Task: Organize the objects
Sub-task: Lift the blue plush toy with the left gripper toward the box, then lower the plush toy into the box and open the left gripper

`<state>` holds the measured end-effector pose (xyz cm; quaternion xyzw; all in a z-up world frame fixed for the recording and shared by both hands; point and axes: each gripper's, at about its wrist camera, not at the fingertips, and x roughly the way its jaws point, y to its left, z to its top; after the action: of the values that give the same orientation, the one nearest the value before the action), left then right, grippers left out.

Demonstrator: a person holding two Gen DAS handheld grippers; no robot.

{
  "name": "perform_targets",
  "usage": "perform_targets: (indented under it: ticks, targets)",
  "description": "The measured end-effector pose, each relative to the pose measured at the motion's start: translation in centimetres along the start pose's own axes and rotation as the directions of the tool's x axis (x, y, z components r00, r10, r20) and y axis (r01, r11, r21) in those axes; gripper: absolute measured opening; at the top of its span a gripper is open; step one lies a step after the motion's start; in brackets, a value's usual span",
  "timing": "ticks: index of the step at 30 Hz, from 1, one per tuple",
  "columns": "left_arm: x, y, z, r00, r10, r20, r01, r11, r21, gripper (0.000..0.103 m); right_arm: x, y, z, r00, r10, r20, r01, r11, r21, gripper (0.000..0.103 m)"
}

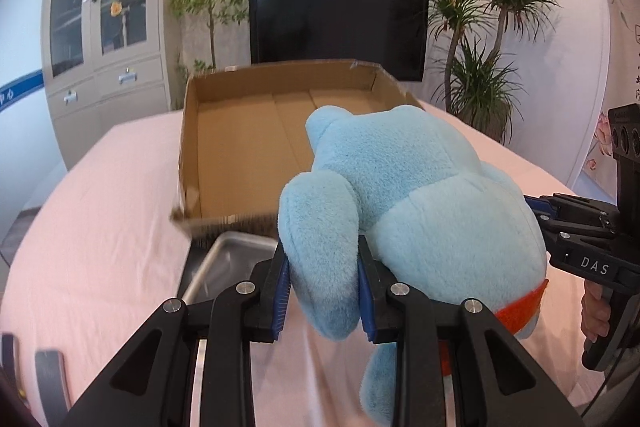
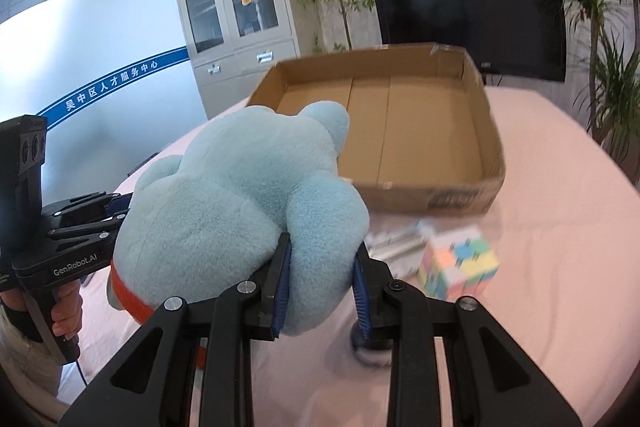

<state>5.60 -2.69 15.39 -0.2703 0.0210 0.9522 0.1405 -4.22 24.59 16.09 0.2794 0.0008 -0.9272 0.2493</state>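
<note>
With both grippers clamped on the plush (image 1: 420, 195), left (image 1: 323, 291) and right (image 2: 320, 291) | it hangs before the box (image 1: 248, 147) | step: carrying | next: forward, release inside.

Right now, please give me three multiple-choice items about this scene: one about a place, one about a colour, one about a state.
1. Where is the cardboard box?
A. beyond the plush toy
B. on the floor
C. on the cabinet

2. What colour is the plush toy?
A. green
B. light blue
C. brown

3. What does the left gripper do?
A. hangs open
B. grips the tray
C. clamps the toy

Answers: 1 A, the box lies past the toy on the table. 2 B, its fur is light blue. 3 C, both pads press a plush limb.
</note>
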Motion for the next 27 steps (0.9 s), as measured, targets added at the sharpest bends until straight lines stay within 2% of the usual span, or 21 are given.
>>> perform_targets:
  ticks: [13,20,24,27]
  targets:
    - [4.5,1.0,10.2,0.993,-0.026,0.111,0.022,0.999,0.044,0.025,1.0,-2.3,8.2,0.988,-0.057,0.142,0.062,0.998,-0.031,0.025]
    - [8.5,2.6,14.6,0.994,-0.018,0.111,0.012,0.999,0.046,0.025,3.6,-3.5,11.9,0.983,-0.070,0.170,0.080,0.995,-0.058,0.025]
    - [11.4,3.8,16.7,0.992,-0.009,0.123,0.000,0.997,0.073,0.025,5.8,-4.0,13.8,0.983,-0.075,0.170,0.090,0.993,-0.082,0.025]
    - [13.7,4.5,18.1,0.994,0.007,0.105,-0.015,0.997,0.073,0.025,7.8,-4.4,14.8,0.984,-0.085,0.159,0.100,0.991,-0.086,0.025]
